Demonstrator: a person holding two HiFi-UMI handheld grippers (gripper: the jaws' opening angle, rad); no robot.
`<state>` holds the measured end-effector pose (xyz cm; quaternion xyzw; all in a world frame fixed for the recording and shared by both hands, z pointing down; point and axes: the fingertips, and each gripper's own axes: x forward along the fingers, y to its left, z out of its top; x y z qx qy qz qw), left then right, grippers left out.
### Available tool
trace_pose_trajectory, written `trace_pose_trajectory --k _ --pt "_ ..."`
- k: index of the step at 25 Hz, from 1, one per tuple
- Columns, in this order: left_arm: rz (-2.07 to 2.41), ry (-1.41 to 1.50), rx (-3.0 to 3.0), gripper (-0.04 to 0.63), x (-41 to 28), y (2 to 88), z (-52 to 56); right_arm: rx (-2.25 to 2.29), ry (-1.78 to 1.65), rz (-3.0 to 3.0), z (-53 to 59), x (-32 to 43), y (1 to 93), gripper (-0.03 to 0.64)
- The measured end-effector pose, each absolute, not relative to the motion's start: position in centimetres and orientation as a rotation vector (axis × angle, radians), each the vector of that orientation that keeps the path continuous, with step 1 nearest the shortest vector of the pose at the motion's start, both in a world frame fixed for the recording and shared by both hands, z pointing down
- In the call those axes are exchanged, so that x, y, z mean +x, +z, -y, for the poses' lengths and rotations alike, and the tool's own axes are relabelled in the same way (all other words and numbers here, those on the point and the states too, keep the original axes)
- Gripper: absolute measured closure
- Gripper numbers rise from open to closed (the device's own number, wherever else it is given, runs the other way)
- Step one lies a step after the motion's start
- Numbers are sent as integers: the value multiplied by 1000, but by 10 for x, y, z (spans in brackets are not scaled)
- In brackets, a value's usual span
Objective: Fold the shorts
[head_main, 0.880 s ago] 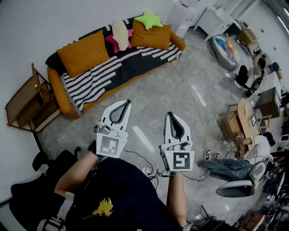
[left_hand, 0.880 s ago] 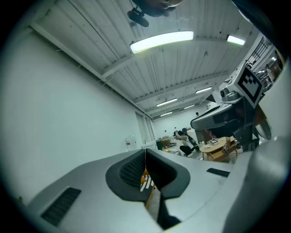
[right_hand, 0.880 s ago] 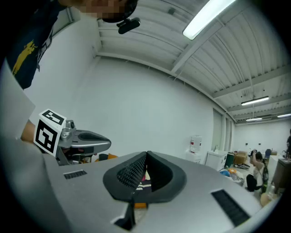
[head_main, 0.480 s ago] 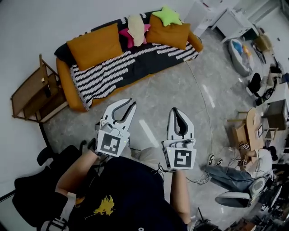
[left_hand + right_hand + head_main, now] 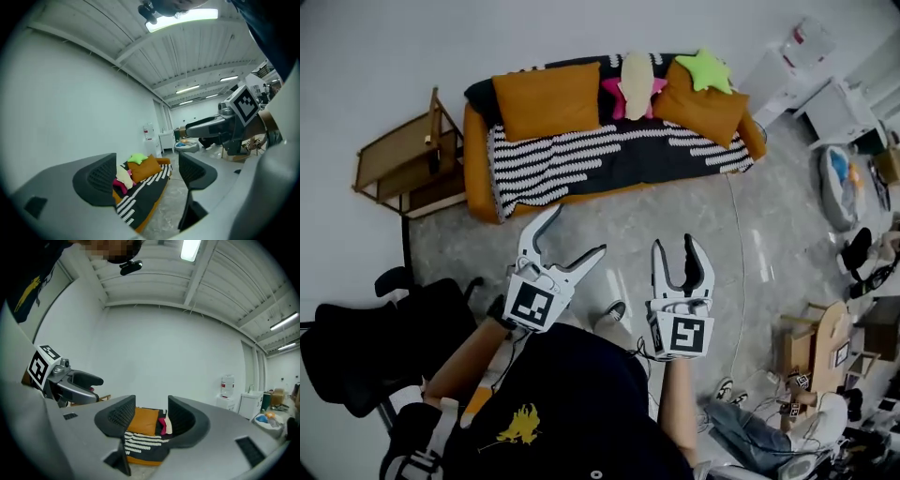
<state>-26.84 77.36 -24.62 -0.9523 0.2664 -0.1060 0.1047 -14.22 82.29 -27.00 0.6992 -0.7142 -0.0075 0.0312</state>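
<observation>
Now left claw (image 5: 579, 230) and right claw (image 5: 675, 246) gape empty toward sofa (image 5: 609, 161)

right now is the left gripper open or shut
Open: the left gripper has its jaws wide apart, nothing between them, only the far sofa beyond.

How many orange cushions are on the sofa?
2, head view: one orange cushion at the sofa's left end, another at its right end by the green star pillow.

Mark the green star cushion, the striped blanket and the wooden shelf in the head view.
green star cushion (image 5: 710, 70), head view, centre of the star.
striped blanket (image 5: 562, 155), head view, its striped left half.
wooden shelf (image 5: 394, 145), head view, its top board.
</observation>
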Motion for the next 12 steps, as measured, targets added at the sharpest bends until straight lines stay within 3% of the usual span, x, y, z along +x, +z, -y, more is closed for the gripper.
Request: trace_pose_trajectory --k 3,6,12 --pt "-842 -361 -2747 181 -247 -248 -770 2107 -42 2300 -816 -120 -270 285" --pt "-999 -312 -2765 181 -222 -252 -778 2073 10 2334 -820 -81 -260 120" --pt "-1172 -263 -2714 183 -165 -265 -771 2174 64 2301 -807 -10 -251 110"
